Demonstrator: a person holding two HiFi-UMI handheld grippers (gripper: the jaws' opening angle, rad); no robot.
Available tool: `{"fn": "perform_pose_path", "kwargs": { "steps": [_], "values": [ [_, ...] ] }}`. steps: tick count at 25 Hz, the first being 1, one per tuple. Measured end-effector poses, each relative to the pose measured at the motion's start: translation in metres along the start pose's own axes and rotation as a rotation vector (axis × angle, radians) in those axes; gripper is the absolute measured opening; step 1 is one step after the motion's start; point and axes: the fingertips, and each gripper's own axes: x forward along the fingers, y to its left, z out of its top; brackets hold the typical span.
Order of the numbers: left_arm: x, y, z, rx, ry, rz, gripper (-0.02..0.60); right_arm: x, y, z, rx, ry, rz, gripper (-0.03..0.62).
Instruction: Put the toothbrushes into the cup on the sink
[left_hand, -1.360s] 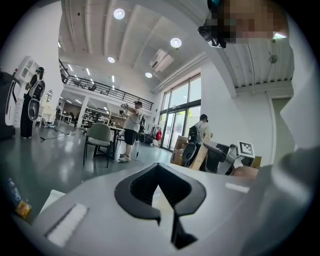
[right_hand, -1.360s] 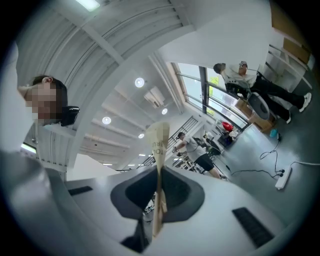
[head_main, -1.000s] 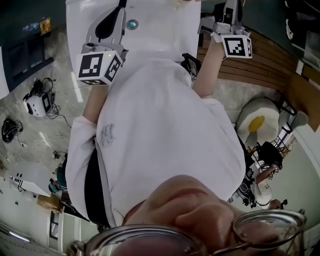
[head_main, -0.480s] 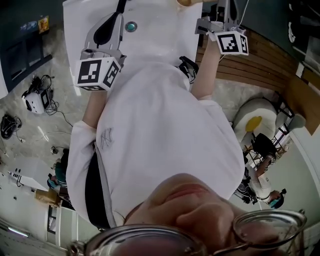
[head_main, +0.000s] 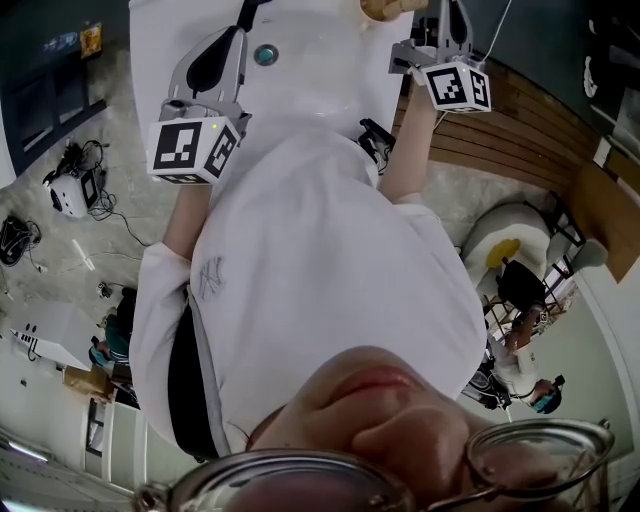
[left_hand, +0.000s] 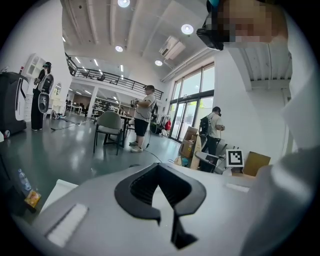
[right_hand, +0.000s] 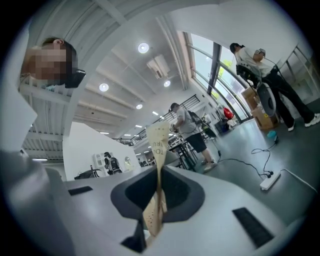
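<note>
grippers: two
left gripper (left_hand: 160, 169): jaws together, nothing between
right gripper (right_hand: 158, 175): clamped on one tan card packet (right_hand: 159, 141)
hard to make out: packet's print, contents

Both arms reach out ahead of the chest, left forearm (head_main: 185, 215) and right forearm (head_main: 411, 140) bare. The left tongs (left_hand: 159, 169) are pinched together with nothing in them. The right tongs (right_hand: 159, 175) are clamped on a tan toothbrush pack (right_hand: 159, 145) that pokes up past the tips.

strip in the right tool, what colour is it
The strip is pale tan with small dots; clearest in right gripper view.
</note>
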Motion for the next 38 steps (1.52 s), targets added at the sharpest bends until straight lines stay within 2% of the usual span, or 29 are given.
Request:
{"fn": "perform_pose_path", "kwargs": {
  "steps": [7, 20, 38],
  "values": [
    [0.003, 0.000, -0.001, 0.005, 0.011, 0.004, 0.006, 0.002, -0.006, -0.013, -0.004, 0.021, -0.009, 0.026],
    [0.007, -0.005, -0.001, 0.010, 0.015, -0.005, 0.005, 0.002, -0.007, -0.042, -0.101, 0.109, -0.005, 0.026],
    [0.003, -0.010, 0.003, 0.021, 0.000, -0.008, 0.005, 0.000, -0.006, -0.072, -0.115, 0.202, -0.012, 0.026]
  ]
}}
